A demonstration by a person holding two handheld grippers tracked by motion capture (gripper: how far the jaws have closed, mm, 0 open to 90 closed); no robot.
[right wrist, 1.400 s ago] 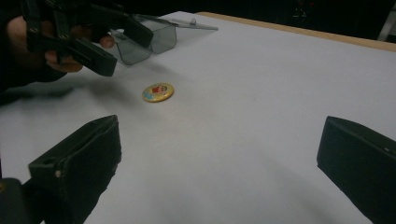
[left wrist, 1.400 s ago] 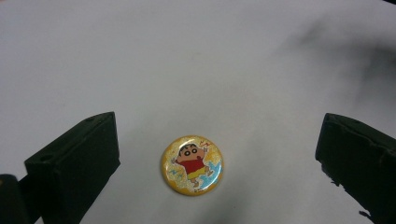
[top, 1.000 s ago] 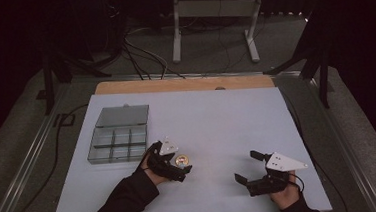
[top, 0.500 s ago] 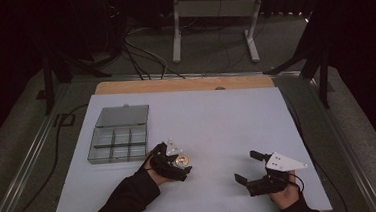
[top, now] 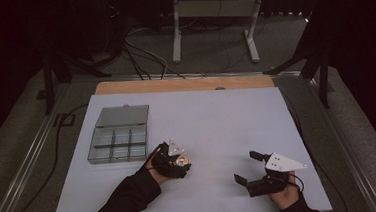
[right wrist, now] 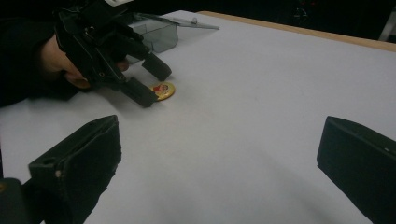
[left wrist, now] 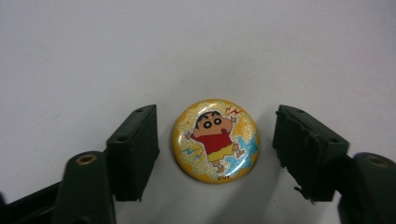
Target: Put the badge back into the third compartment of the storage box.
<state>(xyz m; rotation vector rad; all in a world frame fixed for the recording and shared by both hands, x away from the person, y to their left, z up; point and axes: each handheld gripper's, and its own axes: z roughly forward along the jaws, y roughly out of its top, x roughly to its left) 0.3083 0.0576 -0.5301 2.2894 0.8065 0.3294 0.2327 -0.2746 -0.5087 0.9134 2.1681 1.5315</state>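
A round yellow badge (left wrist: 215,140) with a cartoon figure in a red shirt lies flat on the white table (top: 216,114). My left gripper (left wrist: 215,149) is lowered over it, jaws open on either side with small gaps, not touching it. In the high view the badge (top: 182,161) lies under the left gripper (top: 180,162), just right of the box. The right gripper view shows the badge (right wrist: 163,90) between the left gripper's jaws (right wrist: 147,84). My right gripper (top: 244,168) rests near the table's front right, wide open and holding nothing.
A clear plastic compartment box (top: 117,143) with its lid (top: 122,116) folded back stands at the left, close to the left hand. A wooden strip (top: 184,84) runs along the far edge. Cables and a metal stand lie on the floor beyond.
The left gripper has shifted slightly down and settled around the badge. The right gripper has stayed in place.
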